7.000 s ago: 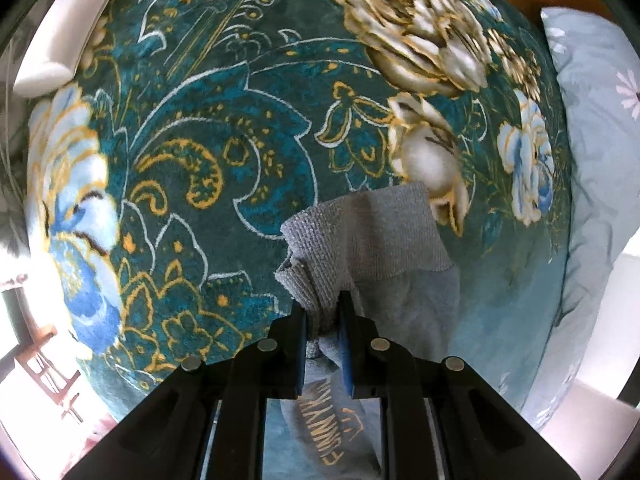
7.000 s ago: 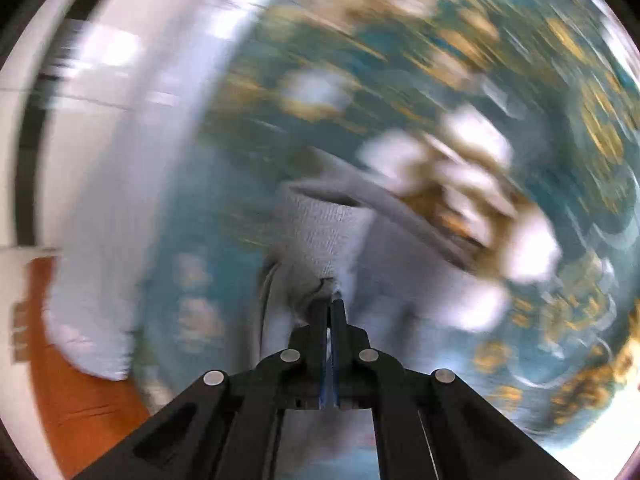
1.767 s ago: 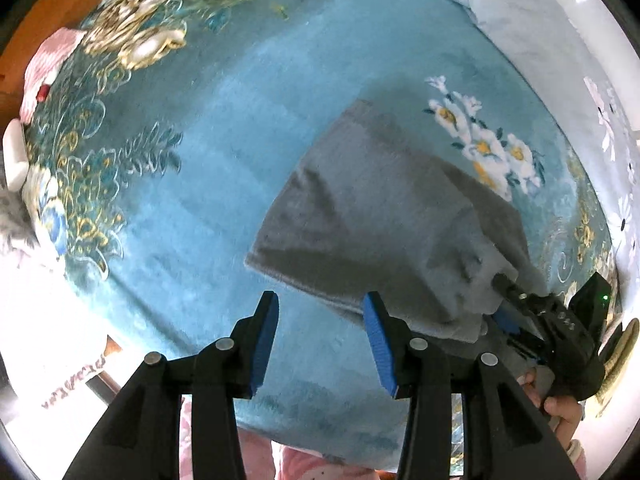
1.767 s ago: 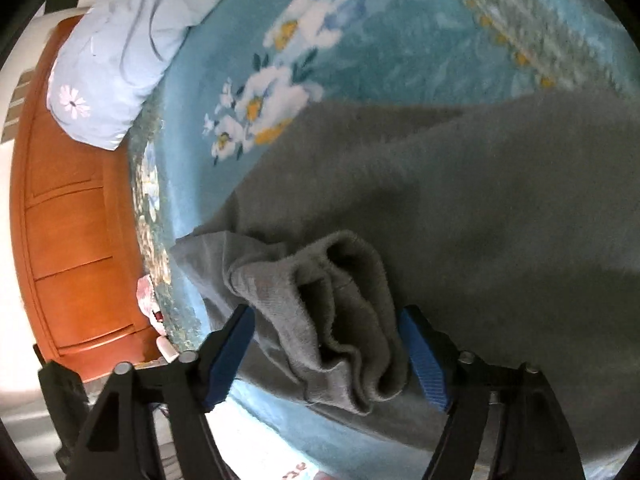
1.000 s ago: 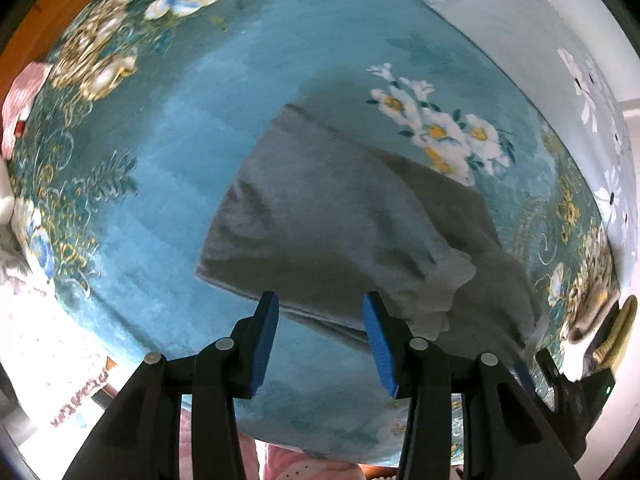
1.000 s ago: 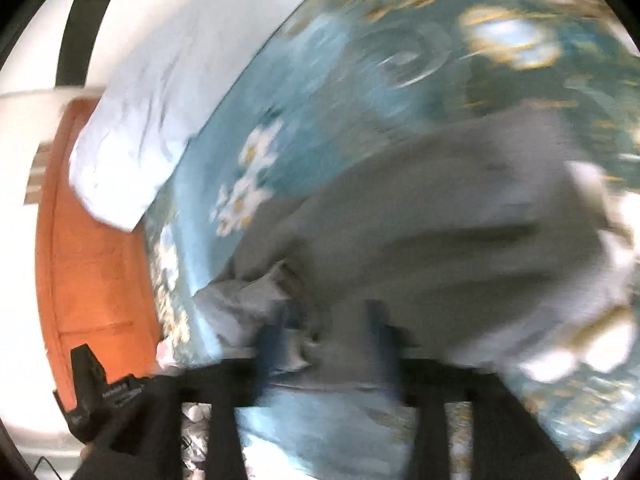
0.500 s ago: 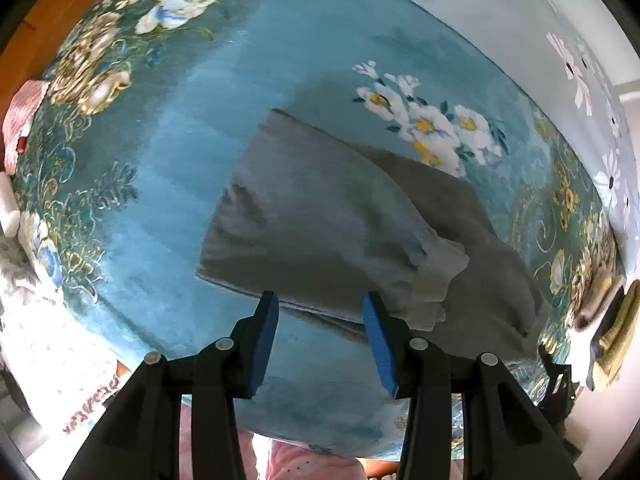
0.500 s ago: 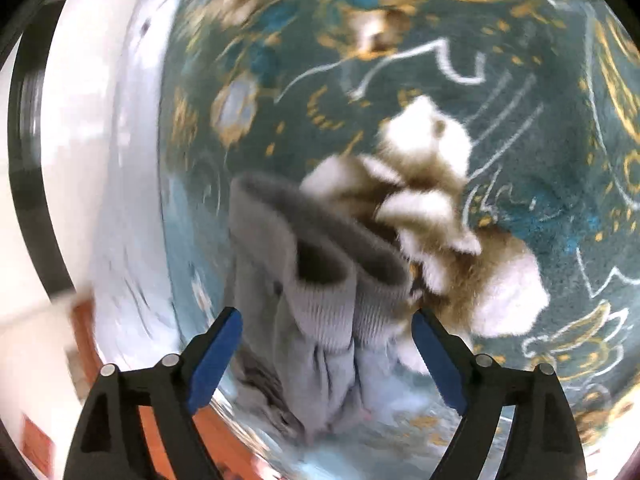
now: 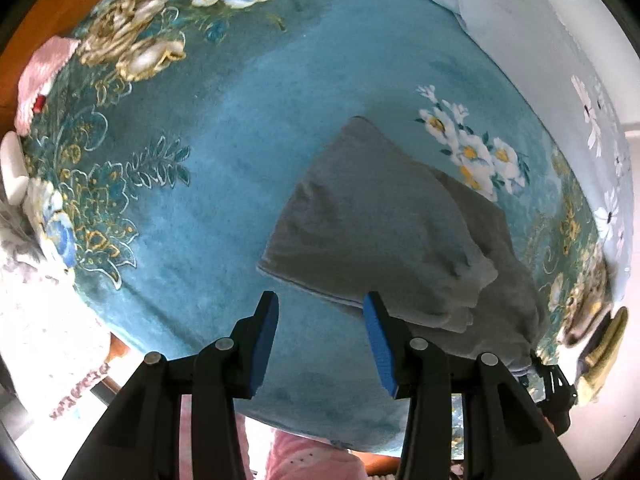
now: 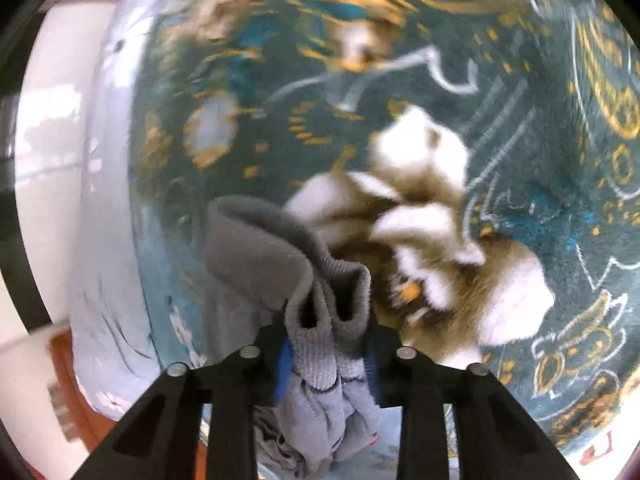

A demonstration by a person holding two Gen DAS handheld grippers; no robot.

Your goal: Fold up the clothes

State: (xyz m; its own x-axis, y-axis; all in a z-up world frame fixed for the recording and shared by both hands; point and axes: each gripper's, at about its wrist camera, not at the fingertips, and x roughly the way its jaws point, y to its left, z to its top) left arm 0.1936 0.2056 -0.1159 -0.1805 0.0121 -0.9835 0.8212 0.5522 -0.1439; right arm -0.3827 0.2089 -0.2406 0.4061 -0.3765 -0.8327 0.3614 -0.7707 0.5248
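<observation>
A grey sweatshirt lies folded on the teal flowered blanket, right of centre in the left wrist view. My left gripper is open and empty, just short of the sweatshirt's near edge. My right gripper is shut on the sweatshirt's bunched ribbed cuff, which stands up between its blue pads. The right gripper also shows at the lower right of the left wrist view, at the sweatshirt's far end.
A pale blue flowered pillow lies along the blanket's far right side. A pink cloth and a white object sit at the left edge. A yellow-brown cloth lies at the right. Wooden floor shows beyond.
The right gripper has closed from wide open onto the bunched cuff. The left gripper stays open and has shifted slightly, so the sweatshirt sits further right in its view.
</observation>
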